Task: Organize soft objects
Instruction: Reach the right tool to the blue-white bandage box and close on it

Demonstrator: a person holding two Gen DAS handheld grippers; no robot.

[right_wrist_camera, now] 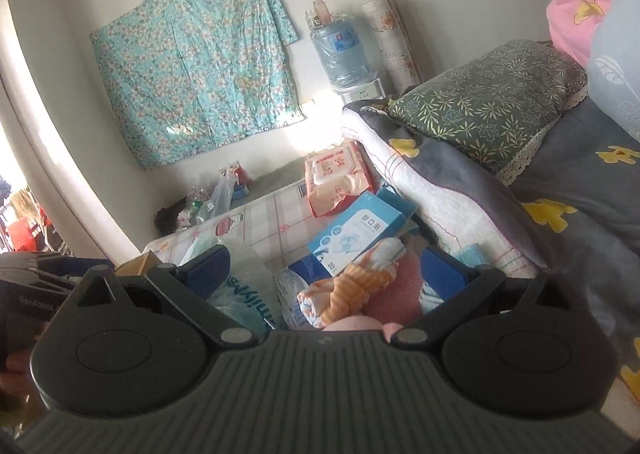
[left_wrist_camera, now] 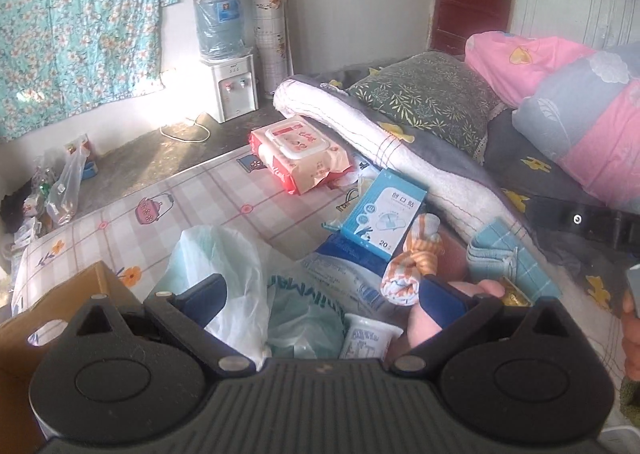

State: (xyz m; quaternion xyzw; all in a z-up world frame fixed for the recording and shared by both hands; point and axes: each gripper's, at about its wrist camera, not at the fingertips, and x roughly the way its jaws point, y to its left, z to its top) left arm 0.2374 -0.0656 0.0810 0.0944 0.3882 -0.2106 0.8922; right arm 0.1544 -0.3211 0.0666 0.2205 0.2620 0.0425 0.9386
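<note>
Blue-padded fingers spread wide on both tools, nothing between them! Right under the left gripper (left_wrist_camera: pixel 320 298) sits a crinkled translucent white plastic bag (left_wrist_camera: pixel 224 274) and a small white printed cup (left_wrist_camera: pixel 370 338), both on the checked floral tablecloth (left_wrist_camera: pixel 200 198). Over to the right gripper (right_wrist_camera: pixel 324 268): dead ahead and just below its open jaws lies the knotted orange-and-white striped sock bundle (right_wrist_camera: pixel 352 282), long axis slanting from lower left up to upper right. In the left view that bundle hugs the right-hand finger, so I'd call the right gripper better lined up. Count: one sock bundle, one folded blue checked cloth (left_wrist_camera: pixel 504 254), one blue plaster box (left_wrist_camera: pixel 384 214), one red wet-wipe pack (left_wrist_camera: pixel 296 154), one brown cardboard box (left_wrist_camera: pixel 60 306).
</note>
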